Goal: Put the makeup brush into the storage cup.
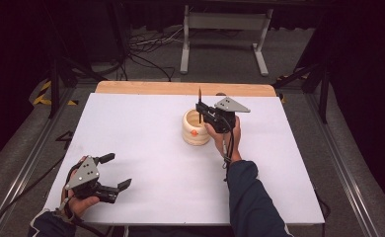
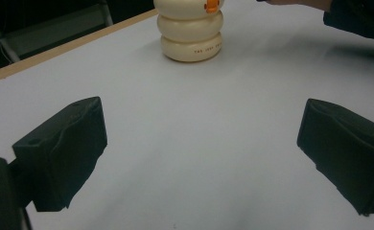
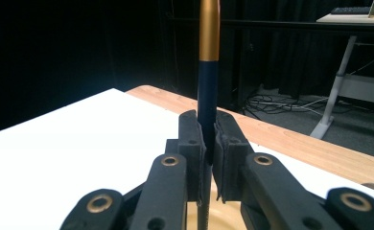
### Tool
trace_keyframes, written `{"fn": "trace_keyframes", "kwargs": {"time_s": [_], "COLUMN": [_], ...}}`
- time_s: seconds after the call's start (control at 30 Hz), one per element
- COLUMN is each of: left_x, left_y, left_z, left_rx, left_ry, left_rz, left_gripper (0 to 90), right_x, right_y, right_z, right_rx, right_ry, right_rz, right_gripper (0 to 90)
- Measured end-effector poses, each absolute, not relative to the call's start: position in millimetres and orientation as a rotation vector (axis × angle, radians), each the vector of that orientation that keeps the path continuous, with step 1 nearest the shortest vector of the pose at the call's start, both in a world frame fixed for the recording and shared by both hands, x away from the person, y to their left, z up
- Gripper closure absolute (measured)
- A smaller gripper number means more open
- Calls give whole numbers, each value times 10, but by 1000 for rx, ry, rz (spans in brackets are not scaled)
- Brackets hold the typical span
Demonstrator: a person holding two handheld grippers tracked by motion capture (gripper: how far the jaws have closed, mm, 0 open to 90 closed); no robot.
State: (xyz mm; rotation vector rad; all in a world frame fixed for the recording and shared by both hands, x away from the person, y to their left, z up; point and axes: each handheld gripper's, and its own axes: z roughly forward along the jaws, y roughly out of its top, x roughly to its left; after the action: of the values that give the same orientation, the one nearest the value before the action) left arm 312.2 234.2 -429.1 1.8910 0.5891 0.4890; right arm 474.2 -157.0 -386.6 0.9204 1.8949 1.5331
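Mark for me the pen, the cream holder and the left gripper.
pen (image 3: 208, 86), right gripper view, on its dark blue barrel above the fingers.
cream holder (image 2: 191, 33), left gripper view, on its middle ring.
left gripper (image 1: 115, 171), high view, midway between its open fingertips.

Each hand carries a matte black two-jaw gripper: the left gripper and the right gripper both bear a grey three-cornered plate dotted with small screws on top, and a black cable trails from each toward the person. Seen close, the right gripper has flat black pads on hinged link arms with brass-coloured pivot bushings. Both forearms wear dark navy long sleeves.
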Motion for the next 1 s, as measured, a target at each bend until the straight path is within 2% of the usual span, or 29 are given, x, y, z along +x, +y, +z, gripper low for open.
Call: {"fn": "trace_keyframes", "kwargs": {"time_s": [0.6, 1.0], "left_x": [3130, 3132], "left_y": [2328, 2320], "left_z": [-4299, -4301], "left_rx": [1905, 1909], "left_ry": [589, 592], "left_rz": [488, 490], "left_gripper": [40, 40], "right_x": [4703, 4689], "right_y": [-1571, -1591], "right_z": [-4027, -4011], "right_rx": [946, 949], "right_ry": [1930, 1924], "right_rz": [1524, 1526], "right_gripper": [838, 836]}}
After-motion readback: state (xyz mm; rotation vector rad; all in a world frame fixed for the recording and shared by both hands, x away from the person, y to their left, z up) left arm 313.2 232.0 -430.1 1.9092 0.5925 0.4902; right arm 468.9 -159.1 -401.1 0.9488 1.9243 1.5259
